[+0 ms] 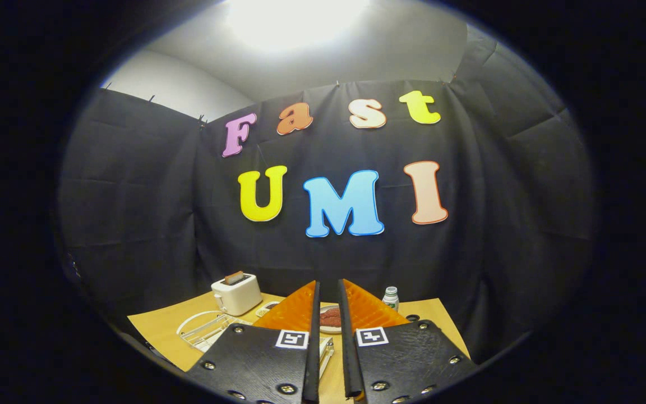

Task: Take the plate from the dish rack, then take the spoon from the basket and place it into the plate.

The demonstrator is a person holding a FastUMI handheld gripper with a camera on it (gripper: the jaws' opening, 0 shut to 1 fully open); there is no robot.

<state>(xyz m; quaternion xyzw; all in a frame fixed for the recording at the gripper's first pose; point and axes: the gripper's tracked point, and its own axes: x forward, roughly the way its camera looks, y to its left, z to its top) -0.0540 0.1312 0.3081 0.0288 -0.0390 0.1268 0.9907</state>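
while the jaws (328, 297) sit nearly closed on nothing, a plate (331, 320) with something reddish on it lies on the bench (160, 331) just beyond them, right of the wire dish rack (205, 331). spoon and basket i can't make out, so probably that half's left.

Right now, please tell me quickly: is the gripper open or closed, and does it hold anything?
Gripper: fingers nearly closed with a narrow gap, holding nothing, raised above the table.
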